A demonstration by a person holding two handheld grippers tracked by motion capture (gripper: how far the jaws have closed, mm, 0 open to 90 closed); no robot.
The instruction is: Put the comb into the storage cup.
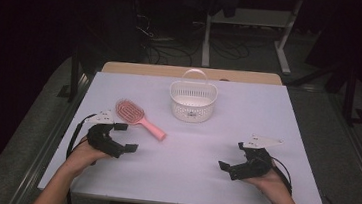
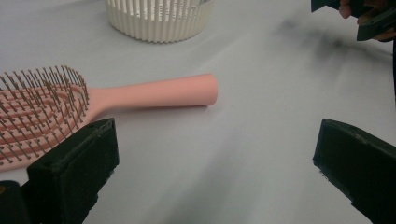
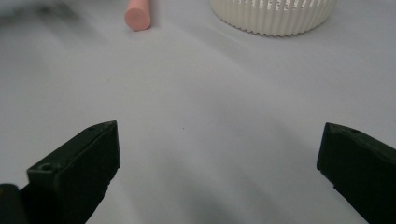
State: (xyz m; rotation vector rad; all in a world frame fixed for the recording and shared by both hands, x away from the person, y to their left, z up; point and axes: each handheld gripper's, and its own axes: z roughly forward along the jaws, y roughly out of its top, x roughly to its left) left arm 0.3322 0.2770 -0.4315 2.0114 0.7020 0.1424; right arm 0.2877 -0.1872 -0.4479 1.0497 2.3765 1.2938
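Observation:
A pink hairbrush (image 1: pixel 137 118) lies flat on the white table (image 1: pixel 186 183), left of centre, bristles up and handle pointing right and toward me. My left gripper (image 1: pixel 126 138) sits just in front of it, open and empty. From the left gripper view the brush (image 2: pixel 154 93) lies just beyond my open left gripper (image 2: pixel 215 158), its head by the left jaw. A white slatted basket (image 1: pixel 192 101) with a handle stands at the back centre. My right gripper (image 1: pixel 231 155) rests at the front right, open and empty. The right gripper view faces the handle's end (image 3: pixel 137 16) and the basket (image 3: pixel 275 16).
A wooden board (image 1: pixel 192 73) edges the table's far side. Behind it, on the dark floor, are desk legs (image 1: pixel 207 39) and loose cables. Bare tabletop lies between the two grippers and in front of the basket (image 2: pixel 159 21). The other gripper (image 2: pixel 364 16) shows far off.

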